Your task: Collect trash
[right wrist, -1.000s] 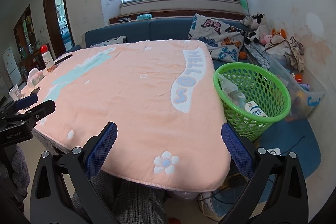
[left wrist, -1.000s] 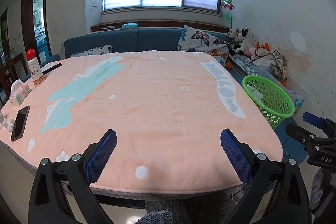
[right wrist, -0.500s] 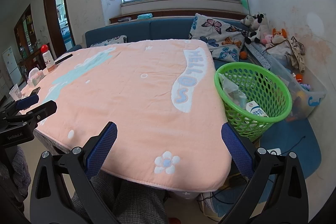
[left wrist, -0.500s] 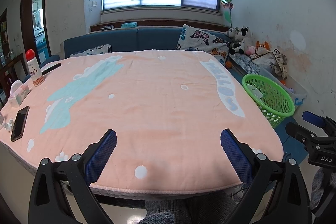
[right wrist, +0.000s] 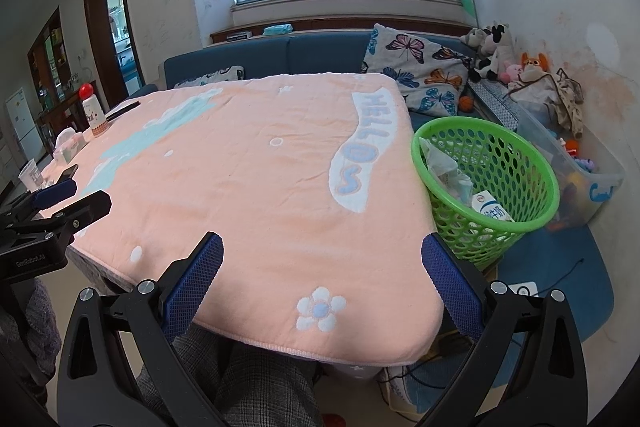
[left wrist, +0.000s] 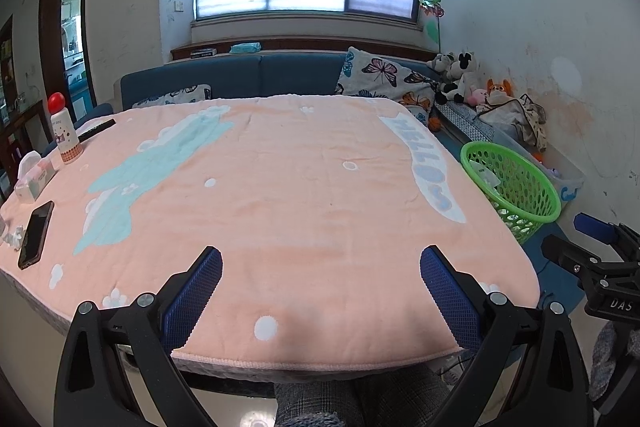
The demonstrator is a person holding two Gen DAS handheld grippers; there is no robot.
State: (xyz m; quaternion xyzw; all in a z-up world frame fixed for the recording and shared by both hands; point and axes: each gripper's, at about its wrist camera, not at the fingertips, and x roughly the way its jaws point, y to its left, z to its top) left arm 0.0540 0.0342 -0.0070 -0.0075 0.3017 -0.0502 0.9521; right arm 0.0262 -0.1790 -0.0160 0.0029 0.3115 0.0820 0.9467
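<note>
Left wrist view: left gripper point(left wrist: 320, 263) held wide apart at the bottom of the frame, blue pads point(left wrist: 192, 297) empty, poised over the near edge of the peach blanket point(left wrist: 280, 195) covering the table. Right gripper point(left wrist: 592, 259) seen at the lower right edge, beside the table's corner. Farther out, at the left of the frame, lay a black phone point(left wrist: 35, 234), a tissue pack point(left wrist: 34, 175) and a red-capped bottle point(left wrist: 64, 135). Green basket point(left wrist: 516, 187) stood at the right, just beside the table's edge.

Right wrist view: right gripper point(right wrist: 322, 263) likewise spread and gripping nothing, low in the frame over the blanket's point(right wrist: 248, 179) near corner with the flower print. Left gripper point(right wrist: 48, 215) visible at the left edge. Green basket point(right wrist: 486, 171) filled the right middle of the frame, on the floor against the table; inside lay crumpled wrappers point(right wrist: 444, 167) and a milk carton point(right wrist: 490, 207). Behind it, a clear bin point(right wrist: 600, 183) of toys; along the upper frame, a blue sofa point(right wrist: 288, 51) with butterfly cushion point(right wrist: 420, 67).
</note>
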